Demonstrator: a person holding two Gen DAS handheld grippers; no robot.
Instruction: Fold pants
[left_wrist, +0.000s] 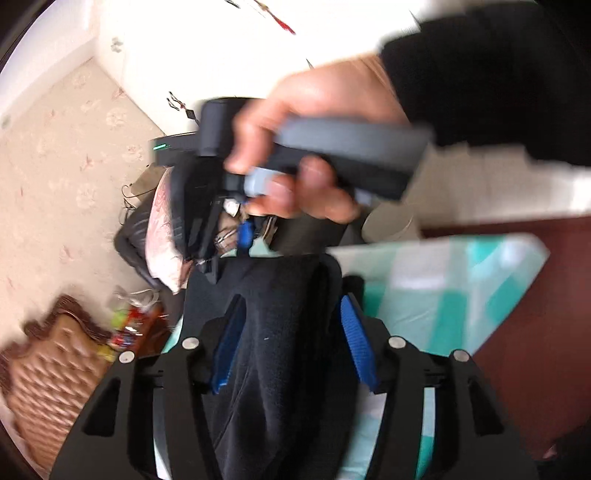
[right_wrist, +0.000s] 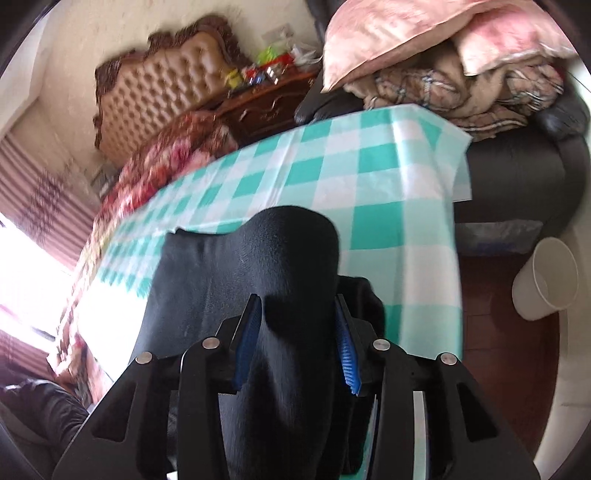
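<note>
Left gripper (left_wrist: 291, 332) angled down, jaws parted with black pants (left_wrist: 273, 332) loose between them, right gripper (right_wrist: 295, 332) tilted steeply, fingers flanking a pants fold near the checked table's (right_wrist: 388, 166) near edge, no legible writing.

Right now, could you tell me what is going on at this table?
A person is folding black pants on a table with a green and white checked cloth, using a handheld gripper in each hand. The left gripper and the right gripper each have a fold of the dark fabric between their blue pads. Whether the pads are pressing on it is hard to tell. The person's right hand shows in the left wrist view.
</note>
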